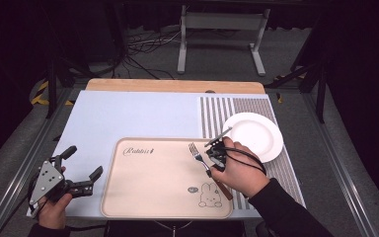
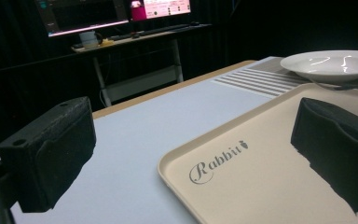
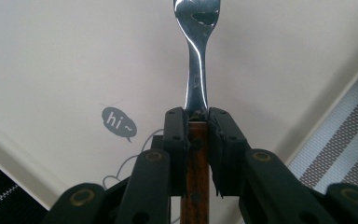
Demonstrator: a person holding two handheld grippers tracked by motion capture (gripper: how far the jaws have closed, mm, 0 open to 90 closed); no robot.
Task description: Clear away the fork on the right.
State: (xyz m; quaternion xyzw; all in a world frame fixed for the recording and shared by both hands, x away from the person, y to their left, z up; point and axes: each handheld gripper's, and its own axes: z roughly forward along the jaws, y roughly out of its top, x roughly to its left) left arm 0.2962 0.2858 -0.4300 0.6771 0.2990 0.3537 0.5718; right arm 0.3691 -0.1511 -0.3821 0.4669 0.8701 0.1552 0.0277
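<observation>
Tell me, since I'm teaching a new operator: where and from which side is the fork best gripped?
Grip the fork on its flat wooden handle just behind the metal neck, coming from the handle end, jaws on its two sides, as the right gripper does; the neck is thin and slick.

Tray (image 1: pixel 143 197) middle bare, open to pass; plate (image 1: pixel 261 143) blocks far right; mat (image 1: pixel 128 116) beyond tray free.

Wooden-topped table (image 1: pixel 175 85), covered by a pale blue mat (image 1: pixel 128 118) with a grey striped band on the right. Resting on the mat: a beige tray (image 1: pixel 153 197) near the front edge and a white plate (image 1: pixel 256 129) on the stripes.
</observation>
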